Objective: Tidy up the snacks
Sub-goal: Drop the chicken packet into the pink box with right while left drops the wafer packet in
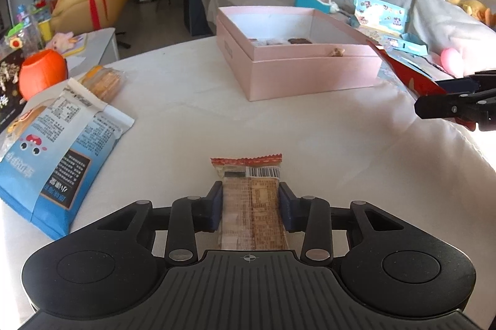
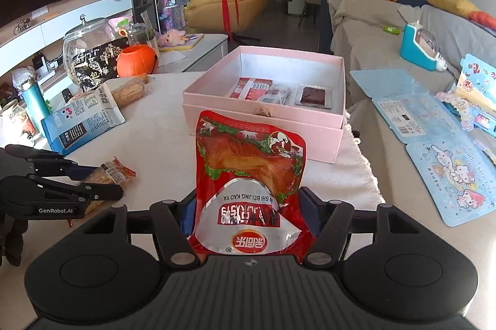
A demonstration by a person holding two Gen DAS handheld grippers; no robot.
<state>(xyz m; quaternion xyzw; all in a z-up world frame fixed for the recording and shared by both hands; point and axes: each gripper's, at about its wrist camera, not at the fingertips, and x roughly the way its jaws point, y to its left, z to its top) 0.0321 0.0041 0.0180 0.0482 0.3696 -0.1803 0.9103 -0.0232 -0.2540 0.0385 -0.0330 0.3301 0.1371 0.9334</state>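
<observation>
My left gripper (image 1: 250, 193) is shut on a brown cracker packet (image 1: 251, 196) with an orange crimped end, low over the white tablecloth. It shows from the side in the right wrist view (image 2: 105, 175). My right gripper (image 2: 248, 206) is shut on a red roast-duck pouch (image 2: 251, 172), held upright in front of the open pink box (image 2: 263, 119). The box holds several small snack packs (image 2: 266, 90). In the left wrist view the box (image 1: 310, 72) is ahead to the right, and the right gripper (image 1: 452, 103) enters at the right edge with the red pouch (image 1: 412, 76).
A blue-and-white snack bag (image 1: 59, 150) and a biscuit pack (image 1: 104, 82) lie at the table's left. An orange pumpkin bucket (image 1: 42, 74), a glass jar (image 2: 83, 51) and bottles stand beyond. A grey sofa (image 2: 387, 51) with toy cards (image 2: 434, 150) is on the right.
</observation>
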